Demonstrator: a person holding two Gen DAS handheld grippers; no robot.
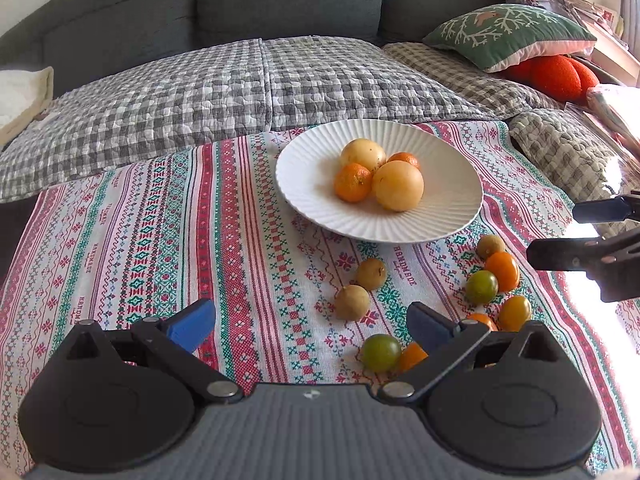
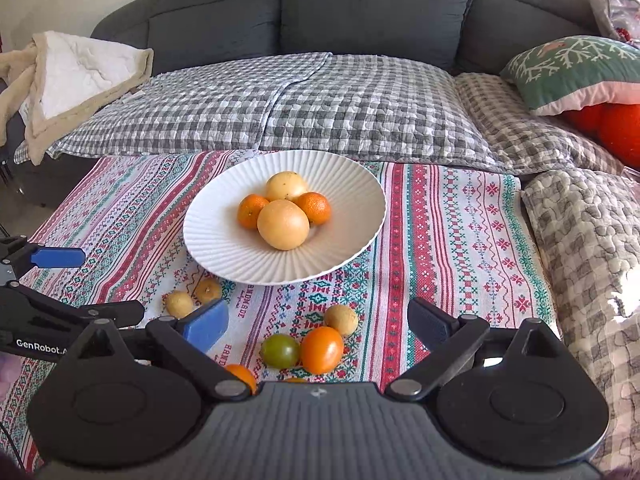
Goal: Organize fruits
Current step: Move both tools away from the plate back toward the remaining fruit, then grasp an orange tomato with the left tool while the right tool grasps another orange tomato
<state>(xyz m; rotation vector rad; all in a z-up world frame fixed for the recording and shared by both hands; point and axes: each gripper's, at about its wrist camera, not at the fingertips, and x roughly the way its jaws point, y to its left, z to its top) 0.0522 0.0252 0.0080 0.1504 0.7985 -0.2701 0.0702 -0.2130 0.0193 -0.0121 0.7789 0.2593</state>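
Left wrist view: the left gripper (image 1: pixel 310 326) hangs over the patterned cloth (image 1: pixel 160 240) with its blue fingers (image 1: pixel 192 324) spread wide and nothing between them. The plate (image 1: pixel 304 184) sits ahead, holding 4 fruits: 2 pale yellow ones (image 1: pixel 398 185) and 2 mandarins (image 1: pixel 352 182). Loose fruit lies on the cloth nearer the camera: 2 longans (image 1: pixel 352 302) just right of centre, a green tomato (image 1: pixel 381 353) beside the right finger, and a cluster further right with an orange tomato (image 1: pixel 503 271). The right gripper (image 1: pixel 560 236) enters from the right edge, fingers apart.

Right wrist view: the right gripper (image 2: pixel 320 326) is likewise wide open and empty, hovering over a green tomato (image 2: pixel 280 351), an orange tomato (image 2: pixel 322 349) touching it, and a longan (image 2: pixel 341 320) just behind. The left gripper (image 2: pixel 60 284) shows at the left.

Risks, as I judge them: the round fruits roll easily, so a nudge from one finger could scatter the touching pair; squeezing hard could split a tomato; and a piece dropped onto the crowded plate could knock the stacked fruit loose.

Nearly all the fruit is round, with no real pointing direction. Only the orange tomato looks slightly oval, its long axis running roughly away from the camera.
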